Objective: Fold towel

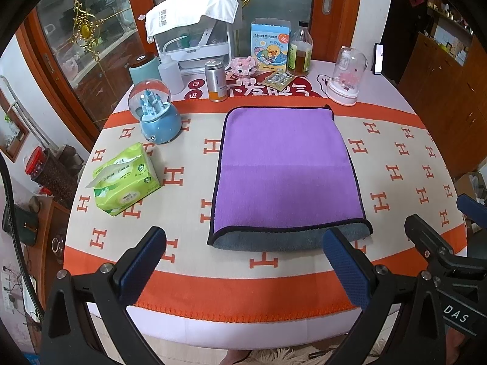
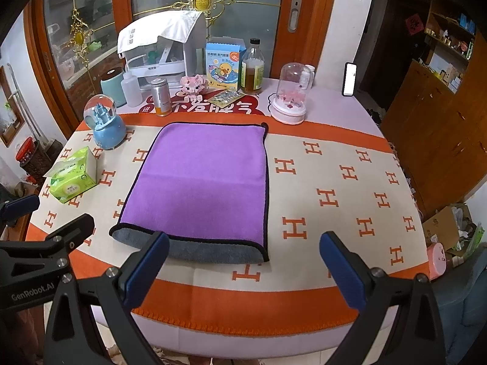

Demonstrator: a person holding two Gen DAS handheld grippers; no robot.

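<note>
Towel: purple face up, grey underside showing along the near edge, black piping all round. Lies flat on the orange-and-cream tablecloth, roughly mid-table, long axis running away from the grippers toward the clutter at the back. It looks already doubled once, judging by the grey layer peeking out at the near edge; not certain.

Left gripper: jaws wide apart, holding nothing, short of the near edge; towel lies ahead and slightly right, the near right corner just beyond its right finger.

Right gripper: jaws wide apart, empty; towel lies ahead and to the left, the near edge passing behind its left finger.

Both sit about equally near the near edge, one toward each near corner. Tissue pack and snow globe stand left of the towel, apart from it
</note>
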